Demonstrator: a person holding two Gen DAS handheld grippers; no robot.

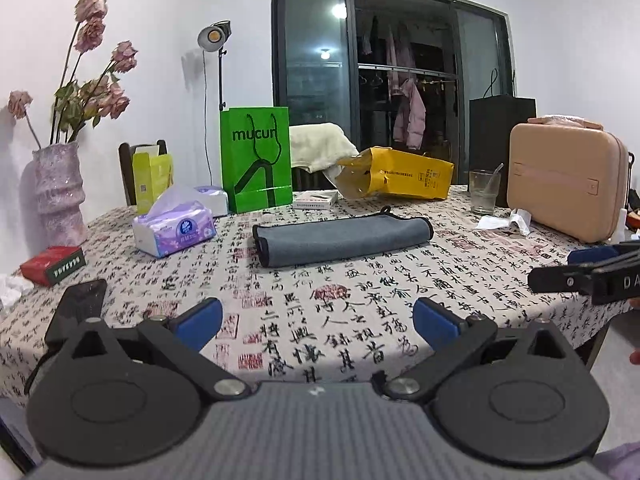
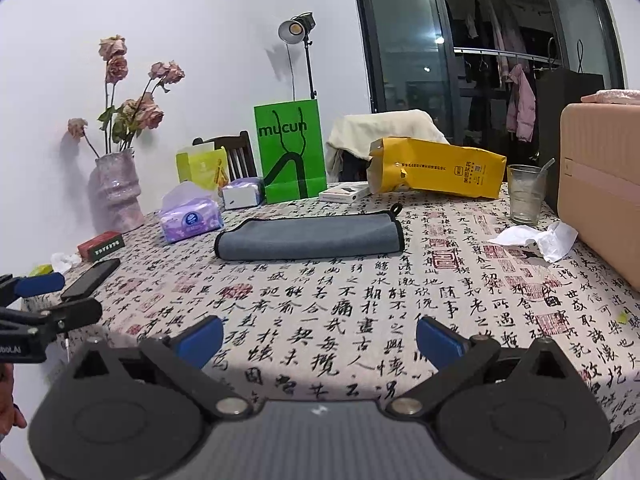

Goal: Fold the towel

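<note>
Beyond both spread tools lies the folded towel.

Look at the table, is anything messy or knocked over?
Yes. The yellow bag lies tipped on its side with its torn mouth open. A crumpled tissue sits loose near the glass. The flowers in the vase look wilted. The towel lies folded and neat.

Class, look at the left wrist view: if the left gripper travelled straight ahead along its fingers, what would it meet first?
Probably the grey towel, folded on the tablecloth. The left gripper is open and nothing else lies in that line, though its height above the cloth is unclear.
</note>
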